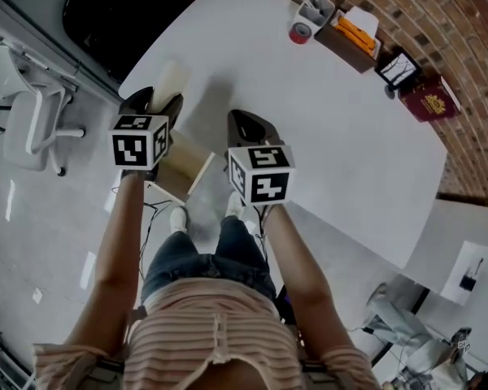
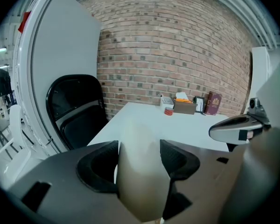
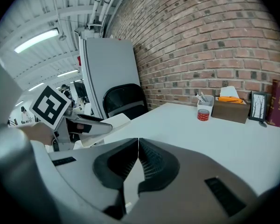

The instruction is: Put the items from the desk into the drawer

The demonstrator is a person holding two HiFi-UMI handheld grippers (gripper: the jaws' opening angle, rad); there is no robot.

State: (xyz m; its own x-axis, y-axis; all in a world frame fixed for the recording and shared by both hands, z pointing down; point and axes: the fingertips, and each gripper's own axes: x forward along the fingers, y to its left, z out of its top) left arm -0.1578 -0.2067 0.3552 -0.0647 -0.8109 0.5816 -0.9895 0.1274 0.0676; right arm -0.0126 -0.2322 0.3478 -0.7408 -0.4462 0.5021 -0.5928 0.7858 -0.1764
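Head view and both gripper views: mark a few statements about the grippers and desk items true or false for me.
1. The left gripper is shut on a pale object. True.
2. The right gripper holds the red roll. False: its jaws are together with nothing between them, and the roll sits by the pen cup.
3. The red book is at the desk's far end, near the brick wall. True.
4. The tissue box is already in the drawer. False: it is on the desk.
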